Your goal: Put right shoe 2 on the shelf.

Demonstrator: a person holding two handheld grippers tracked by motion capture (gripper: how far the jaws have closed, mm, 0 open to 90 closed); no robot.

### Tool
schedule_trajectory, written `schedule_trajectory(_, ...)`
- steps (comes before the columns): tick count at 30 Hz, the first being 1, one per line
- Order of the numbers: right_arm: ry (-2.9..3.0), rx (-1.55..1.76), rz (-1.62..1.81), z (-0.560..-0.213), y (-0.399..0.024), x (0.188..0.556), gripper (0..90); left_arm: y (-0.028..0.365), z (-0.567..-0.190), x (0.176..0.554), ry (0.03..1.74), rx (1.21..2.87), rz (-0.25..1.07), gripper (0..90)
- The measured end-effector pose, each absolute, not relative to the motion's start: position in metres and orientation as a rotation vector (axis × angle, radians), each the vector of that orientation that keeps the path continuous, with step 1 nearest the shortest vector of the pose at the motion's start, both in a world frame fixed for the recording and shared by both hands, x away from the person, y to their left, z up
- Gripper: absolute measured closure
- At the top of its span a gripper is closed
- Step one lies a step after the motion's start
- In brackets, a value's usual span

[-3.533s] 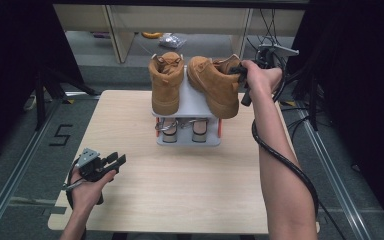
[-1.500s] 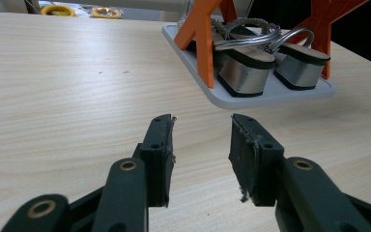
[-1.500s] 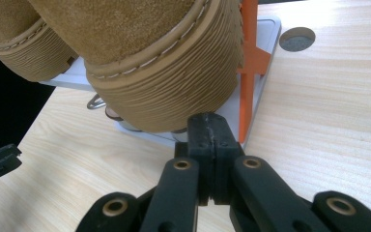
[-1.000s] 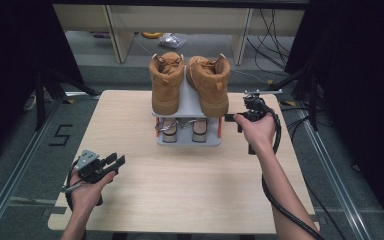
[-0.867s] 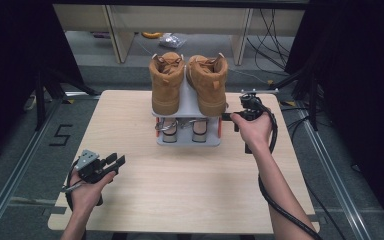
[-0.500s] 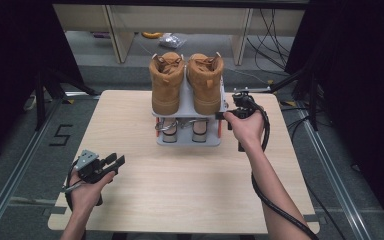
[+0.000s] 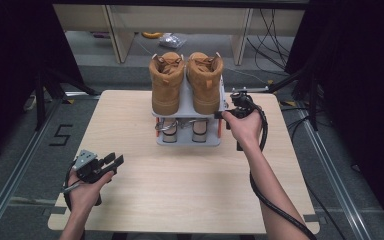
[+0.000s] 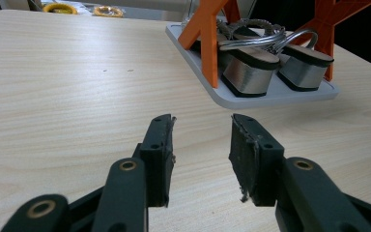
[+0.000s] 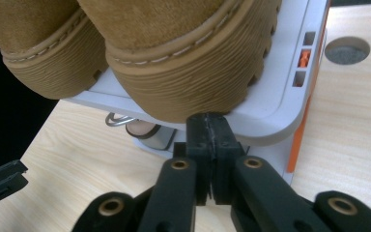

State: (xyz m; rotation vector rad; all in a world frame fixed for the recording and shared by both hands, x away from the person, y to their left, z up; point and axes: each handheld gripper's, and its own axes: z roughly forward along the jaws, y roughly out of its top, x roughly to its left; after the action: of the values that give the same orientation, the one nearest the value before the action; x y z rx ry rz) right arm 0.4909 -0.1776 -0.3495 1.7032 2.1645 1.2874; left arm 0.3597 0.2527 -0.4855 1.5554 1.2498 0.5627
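Boots: two tan boots (image 7: 186, 82) stood side by side on the top shelf of a small grey rack (image 7: 187, 107) with orange legs, toes toward the person.
Right boot: the right boot (image 9: 183, 53) sat at the shelf's near right corner, its ribbed sole just beyond the right gripper's tips.
Rack: it stood at the far middle of the wooden table (image 7: 180, 190); a pair of silver heeled sandals (image 8: 270, 65) rested on its lower shelf.
Right gripper: the right gripper (image 9: 207, 130) was at the rack's right front edge, jaws pressed together with nothing visibly between them, tips against the shelf lip under the boot sole.
Left gripper: the left gripper (image 8: 200, 145) hovered low over the table, well apart from the rack on its near left, jaws apart and empty.
Step in hand: probably squaring the right boot on the shelf by nudging.
Next move: likely calls for a short push at the sole, or drawing clear of the rack.
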Motion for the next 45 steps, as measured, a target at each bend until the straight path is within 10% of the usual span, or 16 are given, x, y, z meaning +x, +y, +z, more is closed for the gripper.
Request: schedule_trajectory(45,2.049,1.701,1.208,-0.421,-0.268,0.42,60.3,0.251,-0.492,0.361,1.254,1.552,0.555,58.2)
